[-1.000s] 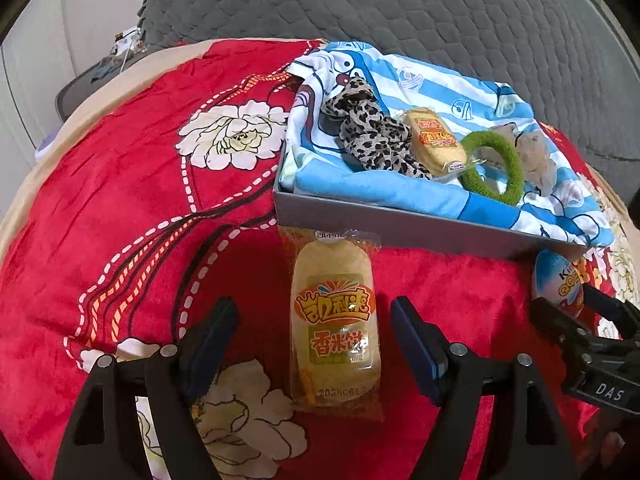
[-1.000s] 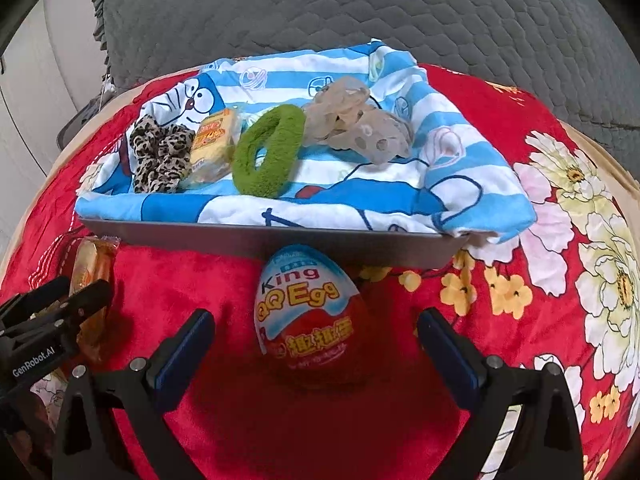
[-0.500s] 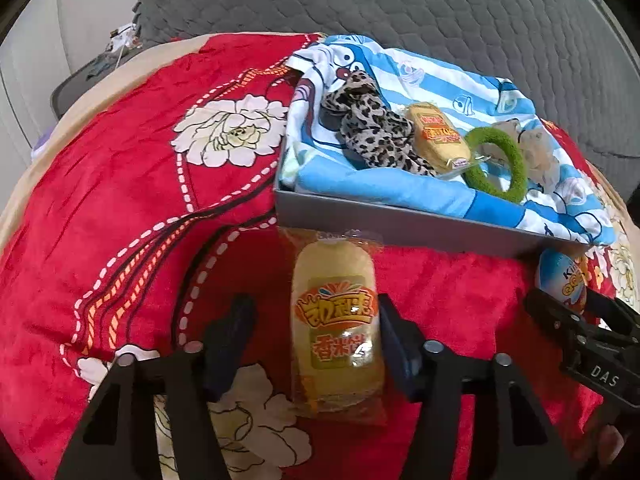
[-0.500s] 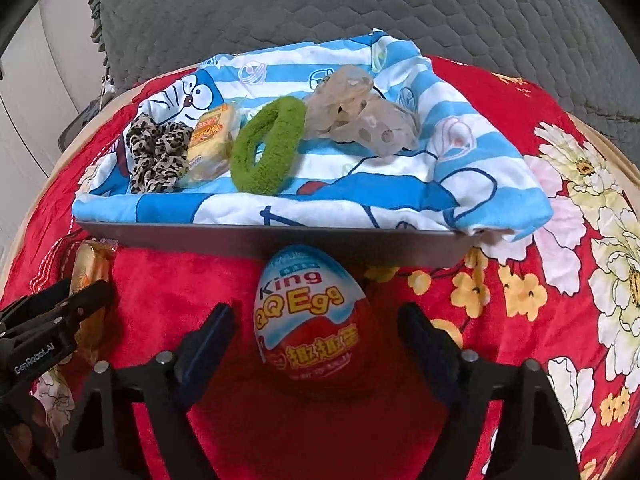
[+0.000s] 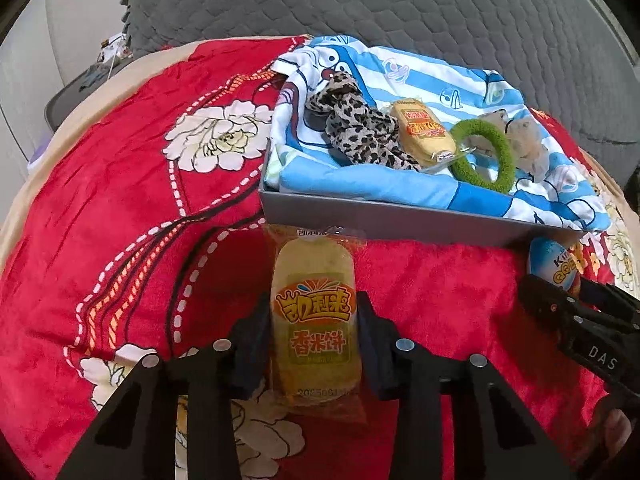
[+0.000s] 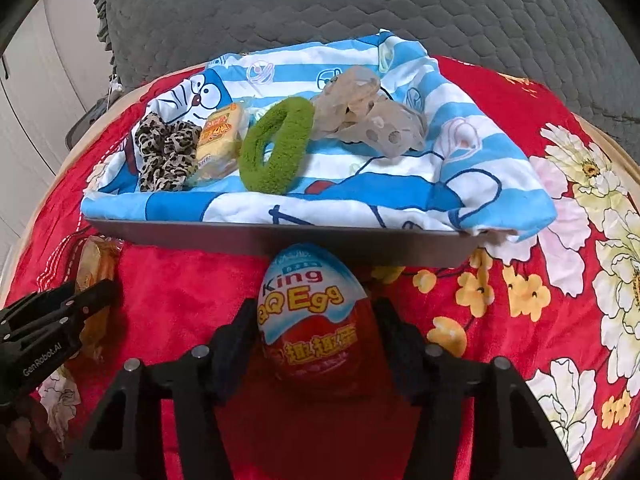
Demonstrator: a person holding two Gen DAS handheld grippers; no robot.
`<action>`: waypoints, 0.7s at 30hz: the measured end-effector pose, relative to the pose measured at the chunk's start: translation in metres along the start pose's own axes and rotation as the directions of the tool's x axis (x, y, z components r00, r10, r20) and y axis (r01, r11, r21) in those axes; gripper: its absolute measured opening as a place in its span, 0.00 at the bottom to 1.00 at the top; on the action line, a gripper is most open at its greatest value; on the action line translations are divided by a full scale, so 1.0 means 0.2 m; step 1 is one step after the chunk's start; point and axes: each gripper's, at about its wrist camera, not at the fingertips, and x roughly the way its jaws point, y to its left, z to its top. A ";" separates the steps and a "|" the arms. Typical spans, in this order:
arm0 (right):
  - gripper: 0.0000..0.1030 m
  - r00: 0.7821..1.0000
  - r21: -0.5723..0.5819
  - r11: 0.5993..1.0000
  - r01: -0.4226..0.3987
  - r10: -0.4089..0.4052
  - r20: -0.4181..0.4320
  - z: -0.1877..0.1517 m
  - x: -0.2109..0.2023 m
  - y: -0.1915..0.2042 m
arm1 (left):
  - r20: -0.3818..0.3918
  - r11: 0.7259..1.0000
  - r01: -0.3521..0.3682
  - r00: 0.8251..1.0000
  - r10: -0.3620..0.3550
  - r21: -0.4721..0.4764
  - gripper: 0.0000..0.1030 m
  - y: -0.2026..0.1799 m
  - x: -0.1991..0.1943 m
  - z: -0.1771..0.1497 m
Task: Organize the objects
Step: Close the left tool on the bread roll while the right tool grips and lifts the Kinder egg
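Both fingers pairs closed: left [image 5: 313, 344] on rice cracker [image 5: 314, 320], right [image 6: 316, 338] on egg [image 6: 314, 316]

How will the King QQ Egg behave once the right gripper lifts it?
The King QQ Egg is rounded and glossy, so it may slip or pivot between the right gripper fingers. Set on the soft red blanket it would probably roll. Its shell looks rigid, so it likely will not deform.
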 end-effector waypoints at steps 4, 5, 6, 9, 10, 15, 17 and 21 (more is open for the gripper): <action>0.56 1.000 0.004 1.000 -0.005 0.005 0.006 0.00 -0.01 0.00 | 0.000 1.000 0.005 1.000 -0.005 -0.002 0.39 0.01 0.00 0.00; 0.55 1.000 0.004 1.000 -0.009 0.009 0.007 0.00 -0.02 0.00 | 0.000 1.000 0.004 1.000 -0.004 -0.001 0.39 0.01 -0.01 0.00; 0.55 1.000 0.005 1.000 -0.009 0.009 0.007 0.00 -0.02 0.01 | -0.001 1.000 0.005 1.000 -0.005 0.000 0.39 0.01 0.00 0.00; 0.55 1.000 0.000 1.000 -0.011 0.011 0.005 -0.01 -0.02 0.01 | 0.000 1.000 0.004 1.000 -0.004 0.004 0.39 0.01 -0.02 0.00; 0.55 1.000 -0.002 1.000 -0.010 0.010 0.004 -0.01 -0.02 0.02 | 0.000 1.000 0.004 1.000 -0.004 0.004 0.39 0.01 -0.02 0.00; 0.55 1.000 0.004 1.000 -0.020 0.020 0.006 -0.02 -0.05 0.01 | 0.006 1.000 0.004 1.000 -0.004 0.018 0.39 -0.01 -0.03 -0.01; 0.55 1.000 0.004 1.000 -0.022 0.022 0.003 -0.03 -0.05 0.02 | 0.006 1.000 0.006 1.000 -0.006 0.023 0.39 -0.03 -0.04 -0.02; 0.55 1.000 -0.004 1.000 -0.027 0.027 0.001 -0.05 -0.07 0.04 | 0.006 1.000 0.008 1.000 -0.008 0.029 0.39 -0.05 -0.07 -0.04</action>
